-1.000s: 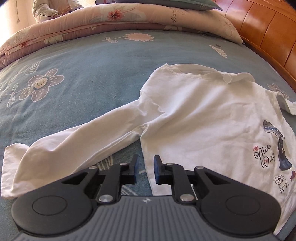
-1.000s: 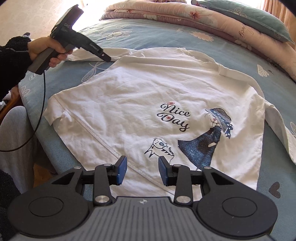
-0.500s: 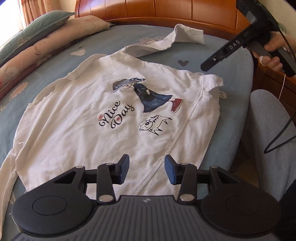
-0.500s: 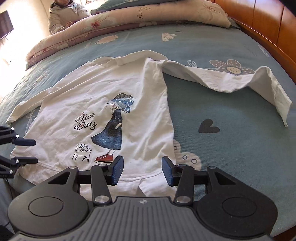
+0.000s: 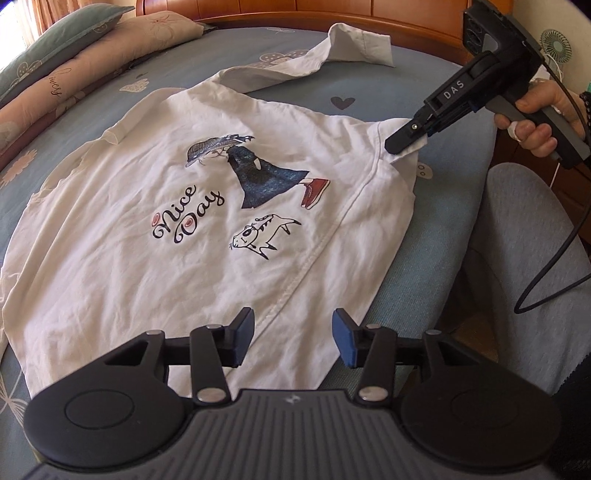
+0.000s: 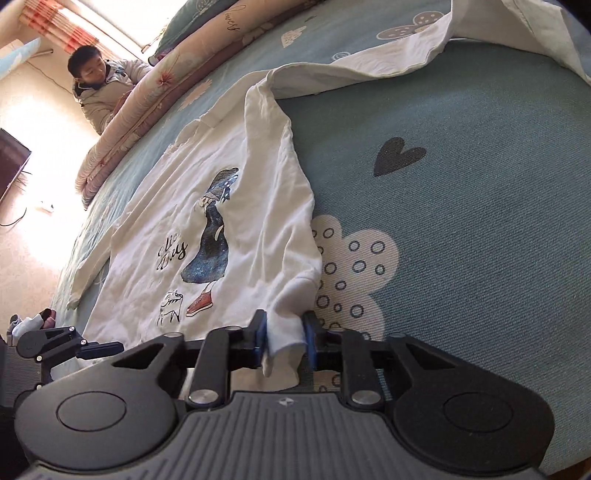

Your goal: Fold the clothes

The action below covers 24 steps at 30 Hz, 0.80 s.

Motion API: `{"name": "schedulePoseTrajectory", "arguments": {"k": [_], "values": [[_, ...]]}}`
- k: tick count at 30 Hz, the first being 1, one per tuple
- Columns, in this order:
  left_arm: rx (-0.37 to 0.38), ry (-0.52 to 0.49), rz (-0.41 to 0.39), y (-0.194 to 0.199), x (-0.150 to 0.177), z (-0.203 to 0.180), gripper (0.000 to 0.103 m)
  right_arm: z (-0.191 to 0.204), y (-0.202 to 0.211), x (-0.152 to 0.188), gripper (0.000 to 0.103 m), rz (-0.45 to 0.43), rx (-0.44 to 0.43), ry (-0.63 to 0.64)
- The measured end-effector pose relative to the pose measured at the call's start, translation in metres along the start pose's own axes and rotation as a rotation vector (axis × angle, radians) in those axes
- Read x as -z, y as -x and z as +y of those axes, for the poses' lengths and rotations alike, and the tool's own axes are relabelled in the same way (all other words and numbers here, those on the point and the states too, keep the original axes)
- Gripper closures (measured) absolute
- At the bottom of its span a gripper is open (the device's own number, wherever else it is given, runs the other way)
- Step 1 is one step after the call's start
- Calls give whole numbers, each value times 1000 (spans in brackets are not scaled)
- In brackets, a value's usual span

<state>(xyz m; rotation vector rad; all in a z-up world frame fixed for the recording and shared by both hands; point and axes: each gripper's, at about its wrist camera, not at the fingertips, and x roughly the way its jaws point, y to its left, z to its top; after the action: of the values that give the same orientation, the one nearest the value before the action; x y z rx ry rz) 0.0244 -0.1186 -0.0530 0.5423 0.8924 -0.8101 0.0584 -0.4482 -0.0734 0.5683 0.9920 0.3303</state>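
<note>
Left wrist view: your one garment, a white long-sleeved shirt (image 5: pixel 207 206), lies flat and face up on the blue patterned bed sheet (image 5: pixel 373 92), printed with "Nice Day" in script, a figure in a dark blue dress with red shoes, and a small outlined dog; one sleeve (image 5: pixel 317 59) stretches away towards the wooden headboard (image 5: pixel 406 14). Your left gripper (image 5: pixel 293 341) hovers over the shirt's near hem with its jaws apart and opening; the cloth lies under the gap, and the blue pads (image 5: pixel 345 343) press on nothing. At upper right your right gripper (image 5: pixel 397 146), carried in your right hand (image 5: pixel 535 114), pinches the far hem corner, its jaws closing on the fabric. Two pillows (image 5: pixel 59 66) sit stacked at upper left. Right wrist view: the same shirt (image 6: pixel 221 206) runs away from the lens, the print foreshortened, the one sleeve (image 6: pixel 388 55) angled across the sheet (image 6: pixel 480 184). Your right gripper (image 6: pixel 284 341) has a bunched hem corner clamped between both blue pads (image 6: pixel 309 339). Your left gripper (image 6: pixel 92 347) shows at the left edge, beside the hem. One person (image 6: pixel 103 88) sits beyond the folded quilt (image 6: pixel 147 107).
</note>
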Motion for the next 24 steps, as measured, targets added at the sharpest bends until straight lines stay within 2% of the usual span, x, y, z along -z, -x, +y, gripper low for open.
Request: {"name": "schedulePoseTrajectory", "arguments": {"k": [3,5,6,8,10,11,13,15,17,20,24], "values": [[-11,-8,4,1,1,-1,51,12,18,4,96,-8,-32,58],[-19,-11,12,-1,2,-1,50,17,30,8,97,-8,9,90],[-23,-10,15,-2,2,-1,50,17,35,9,97,-4,46,97],[-32,-9,17,-4,2,-2,50,14,39,13,97,12,173,107],[-43,-23,6,-5,1,-5,50,13,41,19,93,13,283,146],[-48,-33,0,-5,1,-7,50,13,43,21,90,8,292,153],[-46,-51,-4,-6,0,-12,50,12,49,23,80,-2,240,142],[-41,-56,-7,-7,-2,-16,50,15,48,22,61,-15,203,145],[-35,-59,-20,-6,-4,-21,50,20,42,20,59,-9,172,162],[-14,-58,-47,-3,-8,-26,49,20,26,16,50,-2,160,168],[0,-66,-76,-3,-16,-33,48,8,5,11,49,11,113,104]]}}
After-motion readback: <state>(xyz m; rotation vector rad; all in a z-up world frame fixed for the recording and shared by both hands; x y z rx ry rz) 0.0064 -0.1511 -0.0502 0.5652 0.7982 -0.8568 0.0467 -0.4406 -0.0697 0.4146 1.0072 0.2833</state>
